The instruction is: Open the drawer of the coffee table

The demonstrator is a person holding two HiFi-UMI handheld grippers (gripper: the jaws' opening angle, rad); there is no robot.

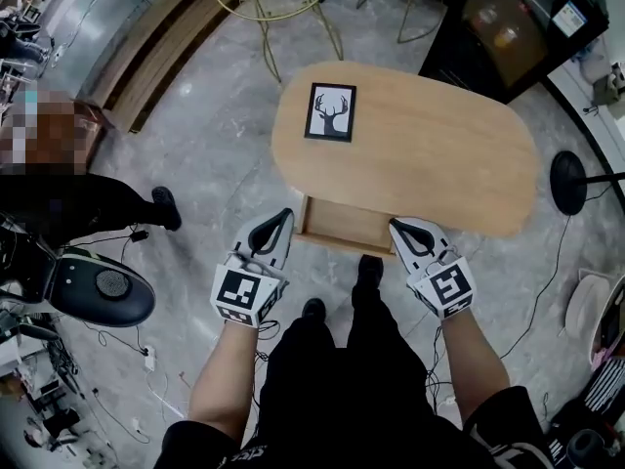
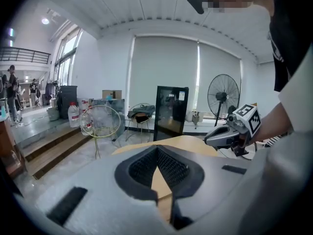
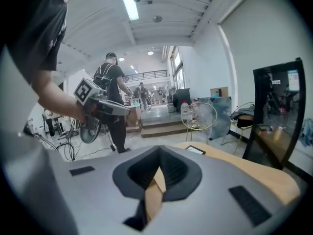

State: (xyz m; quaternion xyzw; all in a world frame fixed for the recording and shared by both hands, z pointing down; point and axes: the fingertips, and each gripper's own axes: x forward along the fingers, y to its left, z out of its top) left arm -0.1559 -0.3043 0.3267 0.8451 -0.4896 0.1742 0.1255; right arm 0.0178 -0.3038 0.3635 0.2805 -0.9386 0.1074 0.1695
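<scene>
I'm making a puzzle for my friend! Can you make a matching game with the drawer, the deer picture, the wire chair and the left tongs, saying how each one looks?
Things:
1. drawer
2. deer picture
3. wire chair
4. left tongs

Descriptions:
A. yellow
B. pulled out
C. shut, holding nothing
D. lying on the tabletop

Pairs: 1-B, 2-D, 3-A, 4-C
</scene>
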